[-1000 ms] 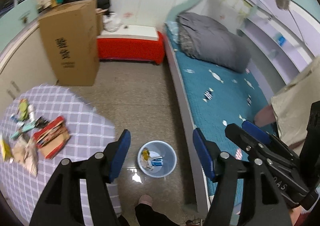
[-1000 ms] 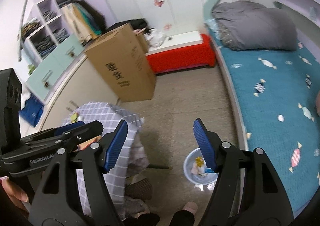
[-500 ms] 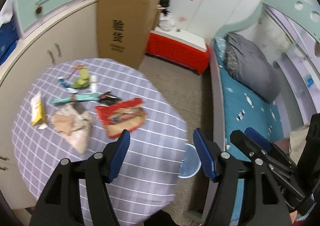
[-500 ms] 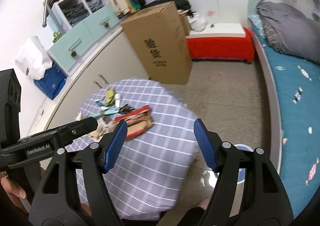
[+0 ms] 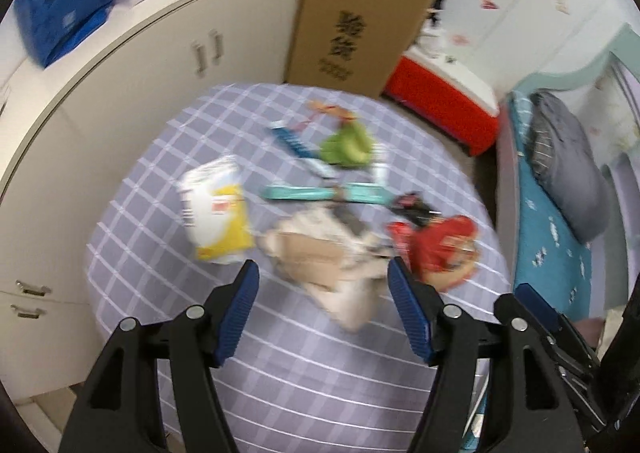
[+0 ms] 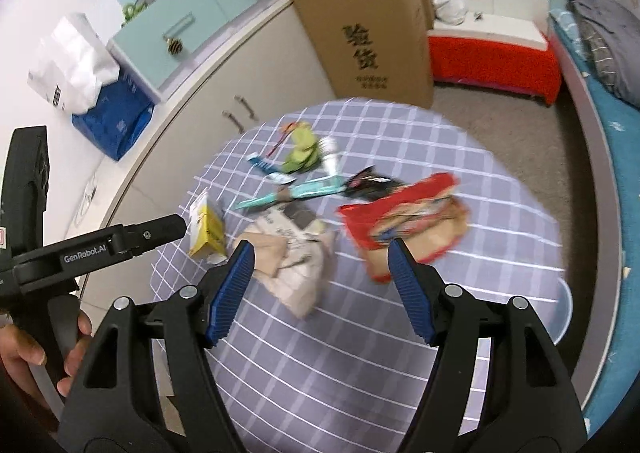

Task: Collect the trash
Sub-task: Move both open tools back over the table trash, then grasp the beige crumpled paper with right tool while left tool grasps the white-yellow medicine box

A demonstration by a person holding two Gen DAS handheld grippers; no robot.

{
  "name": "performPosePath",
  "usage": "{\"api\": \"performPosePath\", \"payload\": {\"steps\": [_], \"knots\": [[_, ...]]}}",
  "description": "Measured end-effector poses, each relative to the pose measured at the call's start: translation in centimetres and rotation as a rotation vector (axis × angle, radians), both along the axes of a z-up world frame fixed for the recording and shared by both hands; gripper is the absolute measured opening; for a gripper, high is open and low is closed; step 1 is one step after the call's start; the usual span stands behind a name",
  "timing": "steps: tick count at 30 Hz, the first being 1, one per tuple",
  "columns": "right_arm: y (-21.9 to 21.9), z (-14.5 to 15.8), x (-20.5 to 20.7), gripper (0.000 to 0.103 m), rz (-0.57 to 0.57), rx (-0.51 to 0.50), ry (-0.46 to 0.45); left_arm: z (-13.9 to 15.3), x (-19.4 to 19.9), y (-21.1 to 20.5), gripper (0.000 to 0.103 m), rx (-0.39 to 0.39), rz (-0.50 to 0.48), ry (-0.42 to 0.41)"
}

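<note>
Bedroom setting: round table under a lilac checked cloth (image 5: 168,237), standing before cream curved cabinets (image 5: 132,65) and a tall brown cardboard box with black characters (image 6: 368,33); a red low bench with a white top (image 6: 492,53) and a bed with a teal patterned cover (image 5: 548,237) lie beyond.

Trash, all on the tablecloth:
- yellow-and-white snack bag (image 5: 216,213), toward the cabinet side;
- crumpled beige paper wrapper (image 5: 332,253), near the table's middle, just beside the yellow bag;
- red flattened snack packet (image 6: 404,221), on the bed side, close to the beige wrapper;
- long teal strip wrapper (image 5: 320,193), behind the beige wrapper;
- small black wrapper (image 6: 368,183), at the teal strip's end;
- green crumpled wrapper (image 5: 346,145), farther back;
- blue-and-white narrow wrapper (image 5: 296,143), beside the green one.

Pale blue round bin (image 6: 562,313): only its rim shows, past the table edge.

Left gripper (image 5: 322,289): jaws released, nothing between them, above the beige wrapper. Right gripper (image 6: 320,265): jaws released, empty, above the cloth between the beige wrapper and the red packet. Frames blurred.
</note>
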State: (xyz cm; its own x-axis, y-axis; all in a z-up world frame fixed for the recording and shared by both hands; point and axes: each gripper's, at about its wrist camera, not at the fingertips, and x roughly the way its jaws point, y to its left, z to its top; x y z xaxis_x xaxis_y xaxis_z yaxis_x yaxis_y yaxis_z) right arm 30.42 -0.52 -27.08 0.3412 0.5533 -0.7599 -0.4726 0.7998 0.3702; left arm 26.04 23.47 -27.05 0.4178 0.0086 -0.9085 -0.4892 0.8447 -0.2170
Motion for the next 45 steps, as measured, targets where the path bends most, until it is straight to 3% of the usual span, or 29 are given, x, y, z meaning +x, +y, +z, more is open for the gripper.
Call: {"api": "performPosePath", "payload": {"steps": [6, 17, 22, 24, 26, 27, 34, 41, 45], "knots": [[7.1, -2.8, 0.3, 0.069, 0.086, -0.041, 0.056, -3.7, -0.6, 5.8, 0.066, -0.040, 0.028, 0.088], [13.5, -9.0, 2.1, 0.067, 0.195, -0.195, 0.143, -7.7, 1.7, 8.2, 0.070, -0.086, 0.001, 0.152], [14.1, -10.6, 2.3, 0.050, 0.230, -0.227, 0.165, -9.1, 3.2, 8.1, 0.070, -0.073, -0.037, 0.182], [14.2, -10.5, 2.4, 0.033, 0.237, -0.233, 0.156, -9.8, 3.7, 8.2, 0.070, -0.077, -0.045, 0.201], [13.9, -10.6, 2.6, 0.029, 0.240, -0.214, 0.175, -10.0, 3.9, 8.4, 0.067, -0.063, -0.054, 0.219], [13.7, -10.6, 2.8, 0.027, 0.237, -0.205, 0.183, -10.0, 3.9, 8.4, 0.060, -0.057, -0.062, 0.221], [12.3, -9.3, 2.9, 0.025, 0.204, -0.147, 0.196, -8.9, 3.7, 8.3, 0.058, -0.019, -0.063, 0.209], [9.2, -5.6, 3.0, 0.025, 0.155, -0.059, 0.147, -4.1, 2.7, 6.2, 0.057, 0.022, -0.038, 0.094], [5.8, -2.9, 3.4, 0.025, 0.106, -0.015, 0.101, -0.9, 3.0, 3.3, 0.057, 0.022, -0.074, 0.019]]}}
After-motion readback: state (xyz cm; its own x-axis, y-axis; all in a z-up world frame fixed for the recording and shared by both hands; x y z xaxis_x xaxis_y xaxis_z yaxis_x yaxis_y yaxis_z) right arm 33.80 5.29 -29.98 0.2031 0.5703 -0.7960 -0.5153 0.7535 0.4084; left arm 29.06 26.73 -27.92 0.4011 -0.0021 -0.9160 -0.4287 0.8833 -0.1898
